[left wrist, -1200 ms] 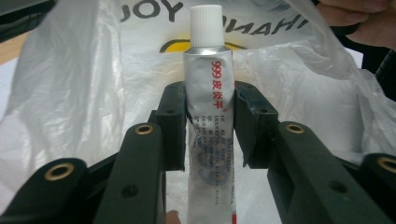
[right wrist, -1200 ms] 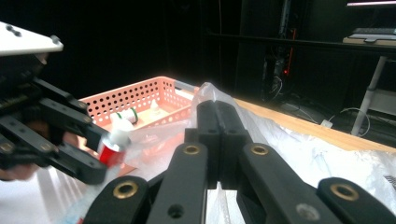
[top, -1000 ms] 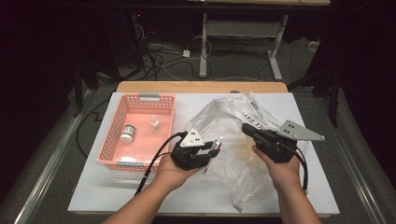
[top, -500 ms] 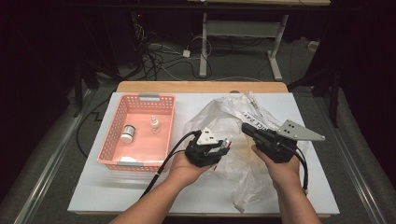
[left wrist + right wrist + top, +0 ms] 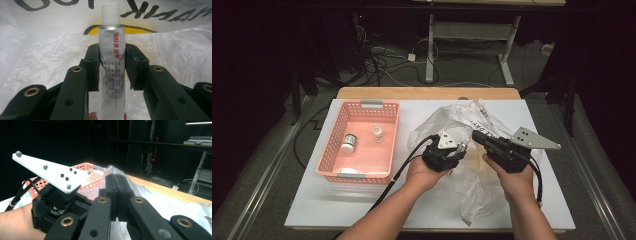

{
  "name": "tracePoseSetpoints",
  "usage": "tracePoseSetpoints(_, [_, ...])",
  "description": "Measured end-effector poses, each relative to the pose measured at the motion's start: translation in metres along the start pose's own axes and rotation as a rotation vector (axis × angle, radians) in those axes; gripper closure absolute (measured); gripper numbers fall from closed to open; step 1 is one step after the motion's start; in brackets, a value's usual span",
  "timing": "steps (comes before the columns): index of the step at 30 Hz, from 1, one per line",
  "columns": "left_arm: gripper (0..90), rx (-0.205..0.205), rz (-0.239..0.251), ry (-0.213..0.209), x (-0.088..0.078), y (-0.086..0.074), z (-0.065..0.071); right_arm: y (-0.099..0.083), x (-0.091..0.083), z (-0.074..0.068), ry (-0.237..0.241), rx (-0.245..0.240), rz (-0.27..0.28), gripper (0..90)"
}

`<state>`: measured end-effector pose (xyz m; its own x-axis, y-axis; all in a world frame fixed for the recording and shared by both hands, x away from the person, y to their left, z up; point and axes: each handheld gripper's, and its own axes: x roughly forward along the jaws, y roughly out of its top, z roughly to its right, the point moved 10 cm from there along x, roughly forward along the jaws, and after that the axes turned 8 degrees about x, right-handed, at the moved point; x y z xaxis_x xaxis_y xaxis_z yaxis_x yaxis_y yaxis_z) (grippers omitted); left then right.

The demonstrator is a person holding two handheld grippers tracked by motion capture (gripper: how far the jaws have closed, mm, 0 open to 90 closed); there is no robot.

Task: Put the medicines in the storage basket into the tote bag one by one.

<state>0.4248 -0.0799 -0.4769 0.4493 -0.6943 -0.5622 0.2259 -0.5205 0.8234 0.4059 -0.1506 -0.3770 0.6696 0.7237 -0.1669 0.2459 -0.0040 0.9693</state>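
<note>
**A:** Checking the left gripper view: our left gripper point(image 5: 112, 67) is pinching a silver ointment tube point(image 5: 112, 50) mid-body, white cap point(image 5: 110, 13) up at top centre, red print on its side. Clear plastic bag point(image 5: 45, 57) fills the background.

**B:** From the high view we can't see the tube; the left gripper point(image 5: 458, 148) sits at frame centre over the bag point(image 5: 472, 185), tips hidden by its body.

**A:** Right gripper?

**B:** Right gripper view shows its jaws pressed together, bag film point(image 5: 113, 171) bunched at the tips; can't tell whether it's caught. High view puts the right gripper point(image 5: 476, 135) right of centre, at the bag's top edge.

**A:** Basket?

**B:** Pink basket point(image 5: 337, 150) at left, well apart from both hands, two small bottles inside.
</note>
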Motion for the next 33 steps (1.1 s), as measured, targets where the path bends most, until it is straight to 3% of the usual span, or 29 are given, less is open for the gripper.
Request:
tracePoseSetpoints(10, [65.1, 0.013, -0.015, 0.041, 0.02, -0.002, -0.005, 0.001, -0.002, 0.002, -0.002, 0.004, 0.007, 90.0])
tracePoseSetpoints(15, [65.1, 0.012, 0.003, 0.057, 0.025, -0.001, -0.007, 0.0, -0.002, 0.004, -0.006, 0.008, 0.007, 90.0])
tracePoseSetpoints(31, [64.8, -0.017, -0.022, 0.053, 0.044, -0.004, -0.003, 0.001, -0.004, 0.009, -0.014, 0.018, 0.014, 90.0])
tracePoseSetpoints(33, [60.9, -0.025, -0.014, 0.039, 0.044, -0.002, -0.002, 0.002, -0.004, 0.01, -0.016, 0.018, 0.019, 90.0])
